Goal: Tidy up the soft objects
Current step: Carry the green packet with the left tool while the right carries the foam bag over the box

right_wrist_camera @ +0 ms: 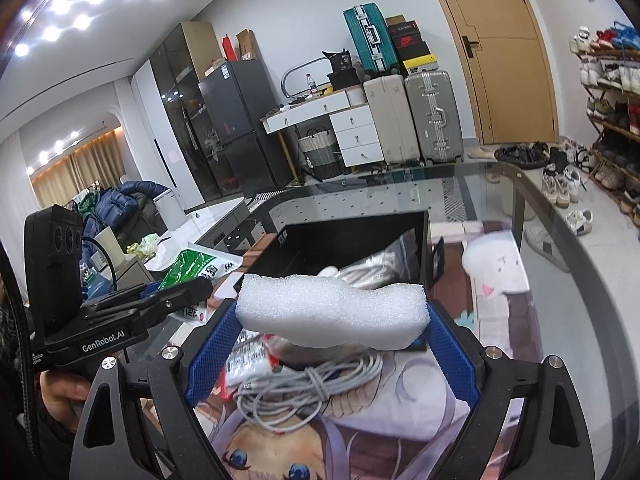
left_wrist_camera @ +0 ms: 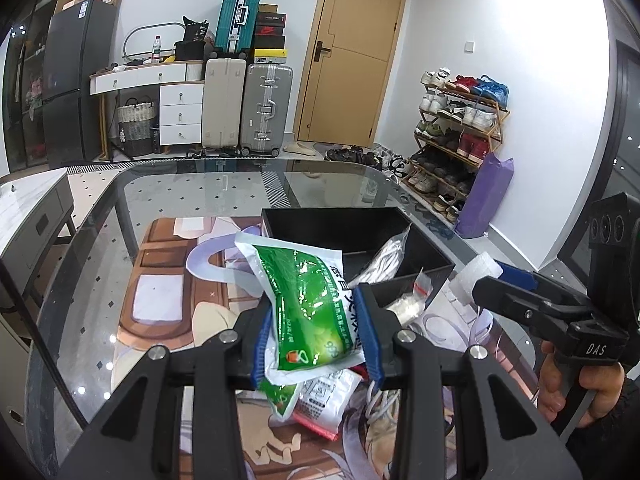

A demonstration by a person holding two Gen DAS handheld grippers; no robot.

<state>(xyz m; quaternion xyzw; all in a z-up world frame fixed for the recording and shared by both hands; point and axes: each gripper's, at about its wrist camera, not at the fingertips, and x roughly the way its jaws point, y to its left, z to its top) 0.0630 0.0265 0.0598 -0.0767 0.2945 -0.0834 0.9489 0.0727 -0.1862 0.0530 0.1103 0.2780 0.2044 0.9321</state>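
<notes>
Glass with a rounded dark rim forms the table [left_wrist_camera: 100, 248], and a printed cartoon mat [left_wrist_camera: 160, 304] covers its middle; in the left wrist view bare glass runs free to the left and far edges, with open floor beyond toward the door [left_wrist_camera: 352, 52] and the suitcases [left_wrist_camera: 244, 108].

A black open box [left_wrist_camera: 400, 248] sits at the centre of that view, its near corner just past the left gripper [left_wrist_camera: 316, 332]. A bag of white cord [left_wrist_camera: 384, 260] leans inside it.

The left gripper's blue pads are pinched nearly together on a green-and-white pouch [left_wrist_camera: 308, 304], which hangs lifted above a second pouch [left_wrist_camera: 320, 400] lying on the mat at lower centre.

In the right wrist view the right gripper [right_wrist_camera: 332, 332] stands wide, its pads pressing the two ends of a white foam block [right_wrist_camera: 332, 312], held clear of the mat just short of the box's near wall. Below it lie a coiled grey cable [right_wrist_camera: 312, 384] and a small packet [right_wrist_camera: 248, 364].

At the right of that view the table's rim curves past a shoe rack [right_wrist_camera: 612, 120], leaving a narrow strip of floor strewn with shoes.
</notes>
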